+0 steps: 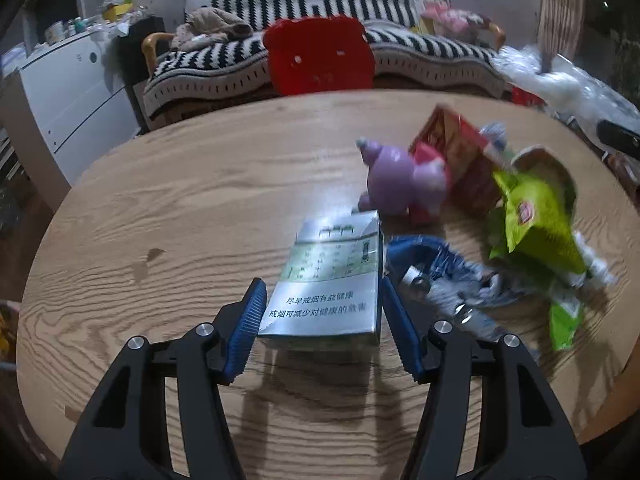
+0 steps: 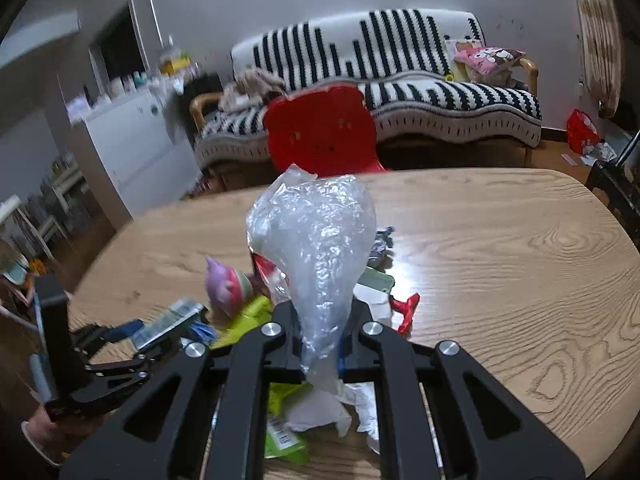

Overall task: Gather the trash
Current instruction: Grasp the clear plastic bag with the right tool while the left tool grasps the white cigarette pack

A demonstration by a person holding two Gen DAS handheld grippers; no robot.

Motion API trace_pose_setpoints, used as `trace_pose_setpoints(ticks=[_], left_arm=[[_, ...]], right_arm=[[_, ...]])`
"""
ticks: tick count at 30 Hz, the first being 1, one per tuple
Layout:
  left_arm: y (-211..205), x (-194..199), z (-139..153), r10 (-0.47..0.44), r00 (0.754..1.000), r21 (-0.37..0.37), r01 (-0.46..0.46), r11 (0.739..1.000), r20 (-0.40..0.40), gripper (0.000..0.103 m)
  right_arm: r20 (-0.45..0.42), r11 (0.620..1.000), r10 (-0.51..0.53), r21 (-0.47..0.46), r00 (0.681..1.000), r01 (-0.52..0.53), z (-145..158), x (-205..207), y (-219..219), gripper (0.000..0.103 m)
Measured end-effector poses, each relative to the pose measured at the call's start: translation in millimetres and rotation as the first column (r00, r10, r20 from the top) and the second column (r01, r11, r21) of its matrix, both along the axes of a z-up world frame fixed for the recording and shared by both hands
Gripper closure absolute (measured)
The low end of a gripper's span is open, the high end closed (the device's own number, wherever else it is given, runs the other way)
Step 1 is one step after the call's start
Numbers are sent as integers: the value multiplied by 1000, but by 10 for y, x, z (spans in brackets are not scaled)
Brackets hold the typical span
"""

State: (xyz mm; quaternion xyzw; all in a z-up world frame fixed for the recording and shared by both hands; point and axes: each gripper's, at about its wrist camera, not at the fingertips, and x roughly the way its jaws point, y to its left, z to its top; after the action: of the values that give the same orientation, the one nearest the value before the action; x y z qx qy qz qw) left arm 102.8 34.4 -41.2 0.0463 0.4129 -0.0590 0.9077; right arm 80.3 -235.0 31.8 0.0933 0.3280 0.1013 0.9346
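Note:
In the left wrist view my left gripper [image 1: 322,292] has its blue pads [image 1: 248,320] against both long sides of a silver cigarette pack [image 1: 332,280] on the wooden table [image 1: 180,200]. To its right lie a blue wrapper [image 1: 432,264], a green snack bag [image 1: 536,220], a red box [image 1: 460,152] and a purple toy figure [image 1: 400,184]. In the right wrist view my right gripper [image 2: 320,340] is shut on the neck of a crumpled clear plastic bag [image 2: 316,232] that stands up above the jaws. The left gripper [image 2: 120,344] with the pack shows at lower left.
A red chair [image 1: 318,54] stands at the table's far edge, with a striped sofa [image 2: 420,92] behind. A white cabinet [image 1: 68,92] is at the left. White tissue [image 2: 332,404] and a red wrapper scrap [image 2: 406,308] lie near the right gripper. Bare table [image 2: 520,280] extends to the right.

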Motion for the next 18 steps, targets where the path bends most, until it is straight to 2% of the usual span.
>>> trace_pose_setpoints(ticks=[1,2,5,8,9,10,13,16,18], left_arm=[[7,-18,56,6,1000,-15,-6,1000,10,76],[11,-35,75,8,1000,-16,-8,1000,3,83],[-2,-34,129,21,1000,-39,-21,999,-6,83],[-124,-60,155,-1,1000,-33,0,999,-6,94],[-155,-79,161,-8,1000,-39,7,999,-19,102],[-141,-68,179,6,999,-65,-8,998,-35,103],[-62,-97,247,32,998,-139,-39,989,-48,103],[-33,-139,314,42,998,-148,-47,988,-40,103],[-47,-131,303,12,999,-118,-17,993,-35,100]], right_arm=[[10,1000,-4,1,1000,4,40,-47,-40,93],[18,1000,-4,4,1000,4,67,-94,-90,93],[16,1000,-9,17,1000,9,104,-203,-248,93],[14,999,-32,-4,999,32,120,-300,-417,93],[16,999,-38,-10,999,38,129,-346,-479,93],[19,999,-48,-15,999,48,142,-414,-567,93],[20,998,-66,-7,998,66,173,-608,-791,93],[23,997,-79,-19,997,79,186,-809,-1008,93],[14,996,-84,-16,996,84,153,-899,-1114,93]])
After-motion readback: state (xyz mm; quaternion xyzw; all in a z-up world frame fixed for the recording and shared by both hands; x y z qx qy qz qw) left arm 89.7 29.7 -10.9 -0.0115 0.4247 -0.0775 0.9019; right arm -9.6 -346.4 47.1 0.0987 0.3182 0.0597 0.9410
